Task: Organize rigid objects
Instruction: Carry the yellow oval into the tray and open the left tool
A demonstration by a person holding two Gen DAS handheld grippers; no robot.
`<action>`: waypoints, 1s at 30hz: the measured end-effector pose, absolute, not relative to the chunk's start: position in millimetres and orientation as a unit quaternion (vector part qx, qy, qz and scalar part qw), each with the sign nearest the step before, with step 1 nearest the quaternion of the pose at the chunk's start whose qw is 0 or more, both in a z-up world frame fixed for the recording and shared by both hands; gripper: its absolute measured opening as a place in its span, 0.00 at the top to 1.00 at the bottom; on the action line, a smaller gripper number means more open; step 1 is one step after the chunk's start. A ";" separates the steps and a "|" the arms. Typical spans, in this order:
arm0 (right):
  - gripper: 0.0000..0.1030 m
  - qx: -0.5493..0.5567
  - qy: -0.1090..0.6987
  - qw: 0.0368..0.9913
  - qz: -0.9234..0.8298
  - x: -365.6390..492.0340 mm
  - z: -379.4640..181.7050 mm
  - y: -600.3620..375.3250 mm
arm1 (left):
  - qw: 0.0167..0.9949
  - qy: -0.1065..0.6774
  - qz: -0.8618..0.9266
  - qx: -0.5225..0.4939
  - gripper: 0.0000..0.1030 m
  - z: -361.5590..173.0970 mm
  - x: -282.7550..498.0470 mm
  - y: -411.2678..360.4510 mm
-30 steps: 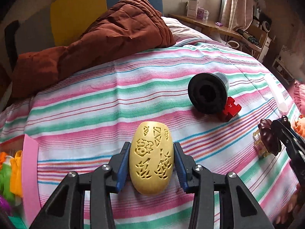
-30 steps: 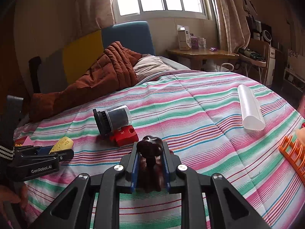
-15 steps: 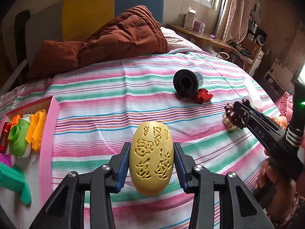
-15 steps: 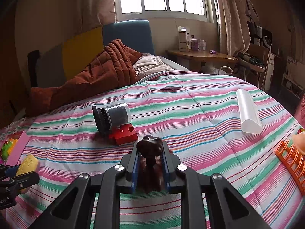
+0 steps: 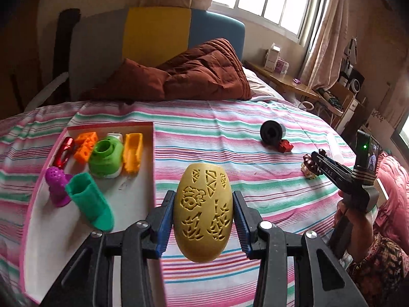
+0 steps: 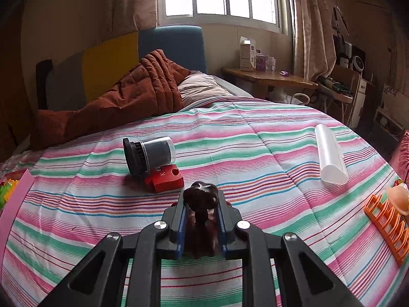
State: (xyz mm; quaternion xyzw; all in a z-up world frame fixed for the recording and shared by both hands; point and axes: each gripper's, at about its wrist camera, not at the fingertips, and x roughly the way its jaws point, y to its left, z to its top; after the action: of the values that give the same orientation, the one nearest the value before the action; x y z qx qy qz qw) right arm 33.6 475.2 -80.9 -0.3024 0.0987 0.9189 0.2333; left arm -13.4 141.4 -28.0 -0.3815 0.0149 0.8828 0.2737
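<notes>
A yellow carved egg (image 5: 203, 220) sits between the blue pads of my left gripper (image 5: 203, 197), which is shut on it and holds it above the striped bedspread, just right of the pink-rimmed white tray (image 5: 127, 199). The tray holds a green cup (image 5: 106, 158), a teal piece (image 5: 89, 202), a purple piece (image 5: 57, 181) and orange blocks (image 5: 85, 147). My right gripper (image 6: 200, 204) grips a dark brown knobbed figure (image 6: 202, 194), and its jaws are closing tighter on it. From the left wrist view the right gripper (image 5: 313, 162) is low over the bed at the right.
A black cylinder (image 6: 148, 156) lies on its side against a red block (image 6: 165, 179) mid-bed. A clear tube (image 6: 329, 156) and an orange rack (image 6: 386, 227) lie to the right. A brown duvet (image 5: 191, 74) is heaped at the headboard. A person's hand (image 5: 352, 220) holds the right gripper.
My left gripper has carried the egg up and to the left, and the tray has come into its view. The right gripper has stayed in place with the brown figure.
</notes>
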 end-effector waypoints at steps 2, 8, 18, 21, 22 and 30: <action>0.84 -0.304 0.094 0.233 0.919 33.5 -80.6 473.6 | 0.254 0.014 0.892 -0.373 0.57 -24.5 -12.5 120.8; 0.86 -0.306 0.076 0.227 0.921 33.7 -78.9 465.1 | 0.183 -0.012 0.912 -0.367 0.57 -29.3 -16.7 53.4; 0.88 -0.305 0.070 0.232 0.921 38.4 -76.3 457.9 | 0.107 -0.032 0.901 -0.419 0.57 -70.9 -57.9 -7.1; 0.88 -0.306 0.073 0.235 0.920 40.6 -76.1 456.2 | 0.102 -0.028 0.899 -0.425 0.57 -79.5 -66.0 -9.1; 0.88 -0.306 0.072 0.236 0.919 40.9 -76.1 455.4 | 0.098 -0.024 0.899 -0.427 0.57 -81.8 -68.6 -9.2; 0.88 -0.309 0.065 0.239 0.918 41.6 -76.4 450.3 | 0.096 -0.031 0.902 -0.419 0.43 -81.5 -69.7 -11.3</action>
State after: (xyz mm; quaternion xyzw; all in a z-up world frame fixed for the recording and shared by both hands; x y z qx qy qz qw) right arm 41.6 450.3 -76.4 -0.3089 0.0651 0.9183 0.2388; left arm -69.7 -11.3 -81.5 -0.4193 -0.0307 0.9022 0.0962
